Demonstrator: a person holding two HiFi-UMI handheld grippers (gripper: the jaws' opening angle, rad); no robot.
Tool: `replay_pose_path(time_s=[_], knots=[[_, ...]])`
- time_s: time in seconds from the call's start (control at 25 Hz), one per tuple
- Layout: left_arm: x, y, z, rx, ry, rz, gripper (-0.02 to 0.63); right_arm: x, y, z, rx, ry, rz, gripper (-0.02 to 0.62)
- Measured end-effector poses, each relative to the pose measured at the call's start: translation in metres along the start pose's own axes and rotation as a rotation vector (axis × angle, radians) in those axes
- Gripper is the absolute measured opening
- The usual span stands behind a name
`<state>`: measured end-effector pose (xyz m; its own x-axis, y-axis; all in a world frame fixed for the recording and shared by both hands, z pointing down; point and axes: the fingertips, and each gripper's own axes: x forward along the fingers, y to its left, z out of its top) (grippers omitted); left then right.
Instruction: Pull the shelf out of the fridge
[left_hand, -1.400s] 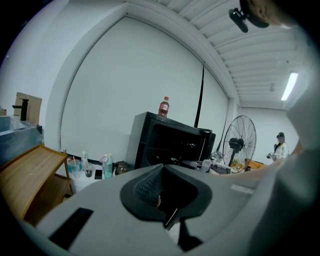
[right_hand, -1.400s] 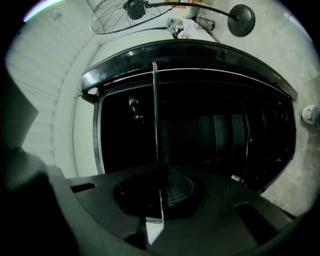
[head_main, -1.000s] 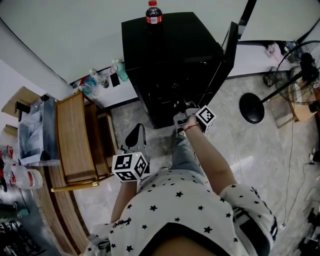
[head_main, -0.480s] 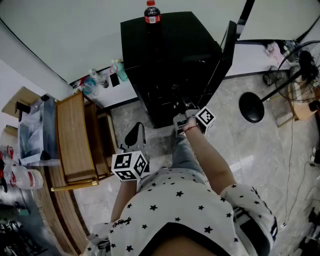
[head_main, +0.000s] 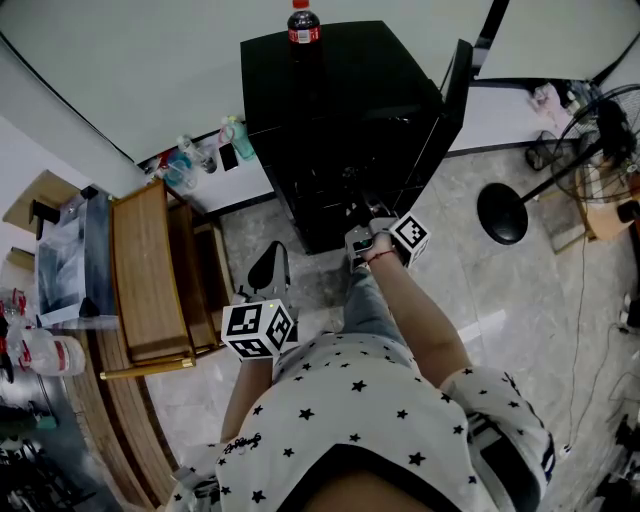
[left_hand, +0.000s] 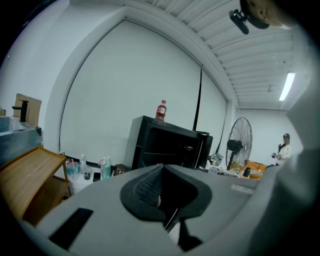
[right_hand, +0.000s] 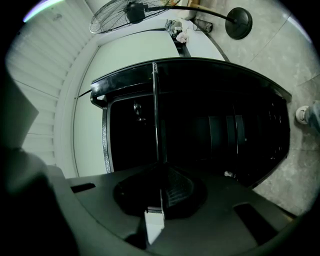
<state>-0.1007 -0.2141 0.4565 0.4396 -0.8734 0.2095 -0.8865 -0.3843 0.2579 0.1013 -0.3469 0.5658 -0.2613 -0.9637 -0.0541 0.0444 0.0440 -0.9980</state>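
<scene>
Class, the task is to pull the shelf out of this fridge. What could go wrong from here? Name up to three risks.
1. The right gripper clamps the thin shelf at one spot on its edge; an uneven pull might skew and jam it, or the grip could slip.
2. A bottle stands on top of the fridge; a hard tug may rock it over.
3. The left gripper hangs back near the body, so the freed shelf may tip and fall.

A plain pale wall (head_main: 150, 60) meets a glossy grey tiled floor (head_main: 530, 290). A wooden rack (head_main: 150, 270) stands along the floor's left edge, and a standing fan (head_main: 600, 125) with a round black base (head_main: 502, 213) stands at its right. Overhead, a strip light (left_hand: 287, 86) glows on a ribbed white ceiling (left_hand: 240, 55).
</scene>
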Motion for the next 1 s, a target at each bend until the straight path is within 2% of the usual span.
replay_pose_path(time_s=[0.56,1.0], knots=[[-0.0009,-0.0006,0.0013,0.004,-0.002,-0.002,0.012,-0.0023,0.0022,-0.0012,0.012,-0.005,-0.006,0.008],[0.0017,-0.0011,0.0002,0.004,0.006,-0.012,0.012,-0.0006,0.0044,-0.0007,-0.021,0.001,-0.004,0.006]])
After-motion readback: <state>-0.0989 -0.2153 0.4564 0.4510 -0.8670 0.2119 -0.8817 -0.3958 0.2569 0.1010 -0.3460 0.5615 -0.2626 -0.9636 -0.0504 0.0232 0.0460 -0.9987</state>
